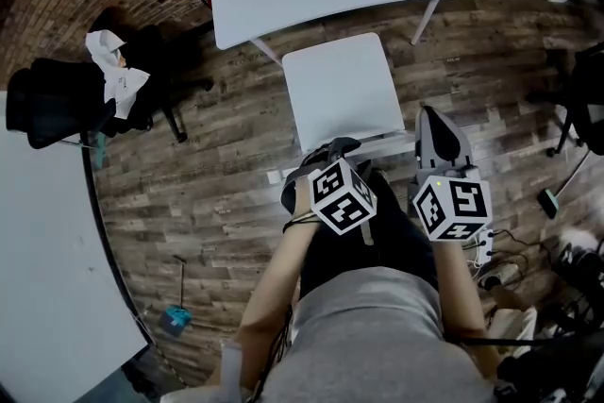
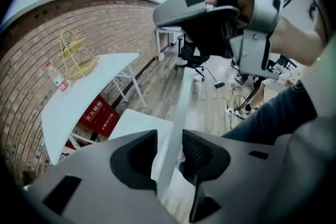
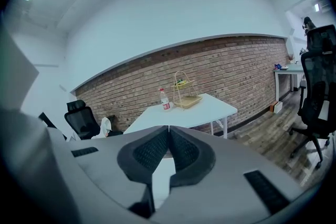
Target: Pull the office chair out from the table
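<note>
Astride the chair back (image 2: 181,97), left hand-held gripper (image 2: 169,140) points steeply down, seemingly unclamped.

My left gripper (image 1: 330,149) is held low in front of my lap and points steeply down, its two jaws standing apart. Its marker cube (image 1: 342,195) faces up toward my head. My right gripper (image 1: 430,120) sits just beside it, tipped only a little downward, jaws closed with the tips touching. My left forearm (image 1: 269,288) angles inward; my right forearm (image 1: 462,283) runs straighter ahead.
</note>
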The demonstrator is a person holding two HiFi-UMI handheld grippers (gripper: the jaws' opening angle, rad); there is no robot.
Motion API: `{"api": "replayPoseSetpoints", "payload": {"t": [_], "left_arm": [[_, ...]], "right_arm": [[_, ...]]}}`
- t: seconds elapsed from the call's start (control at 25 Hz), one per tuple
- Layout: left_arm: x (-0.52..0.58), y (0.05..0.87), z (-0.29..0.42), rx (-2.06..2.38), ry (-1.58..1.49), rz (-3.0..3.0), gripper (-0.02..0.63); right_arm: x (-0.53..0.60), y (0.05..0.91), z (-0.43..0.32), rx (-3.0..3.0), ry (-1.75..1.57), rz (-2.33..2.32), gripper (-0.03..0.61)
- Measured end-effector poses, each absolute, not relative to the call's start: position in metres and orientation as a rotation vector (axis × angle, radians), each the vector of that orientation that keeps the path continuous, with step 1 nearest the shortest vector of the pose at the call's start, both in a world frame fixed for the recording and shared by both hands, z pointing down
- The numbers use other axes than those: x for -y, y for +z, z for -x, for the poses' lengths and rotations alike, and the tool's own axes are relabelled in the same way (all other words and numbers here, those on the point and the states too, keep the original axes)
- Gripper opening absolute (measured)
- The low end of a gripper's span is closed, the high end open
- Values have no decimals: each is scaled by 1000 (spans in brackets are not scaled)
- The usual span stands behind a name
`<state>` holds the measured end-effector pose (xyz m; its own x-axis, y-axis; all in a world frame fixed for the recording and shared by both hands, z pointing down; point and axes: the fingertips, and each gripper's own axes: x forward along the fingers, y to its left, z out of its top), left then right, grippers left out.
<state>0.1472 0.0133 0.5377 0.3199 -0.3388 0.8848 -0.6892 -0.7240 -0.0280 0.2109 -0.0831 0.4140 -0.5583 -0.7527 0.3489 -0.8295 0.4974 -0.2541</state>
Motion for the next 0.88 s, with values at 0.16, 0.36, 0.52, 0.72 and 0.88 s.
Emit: {"api": "replayPoseSetpoints", "payload": {"t": [0.16, 0.36, 0.52, 0.72, 0.88], "left_arm": [[5, 487, -141, 1089, 1094, -2310, 152], [35, 439, -117, 1378, 846, -2317, 142], [44, 416, -101, 1544, 741, -2288, 85], [55, 386, -69, 1791, 573, -2193, 17], [61, 370, -65, 1854, 501, -2173, 17]], "right_arm": [[81, 405, -191, 2591, 562, -1306, 15], [81, 395, -170, 2634, 530, -1257, 15], [81, 386, -156, 2663, 510, -1229, 15], [82, 377, -136, 2680, 474, -1187, 14], [81, 372, -126, 2689, 442, -1149, 14]]}}
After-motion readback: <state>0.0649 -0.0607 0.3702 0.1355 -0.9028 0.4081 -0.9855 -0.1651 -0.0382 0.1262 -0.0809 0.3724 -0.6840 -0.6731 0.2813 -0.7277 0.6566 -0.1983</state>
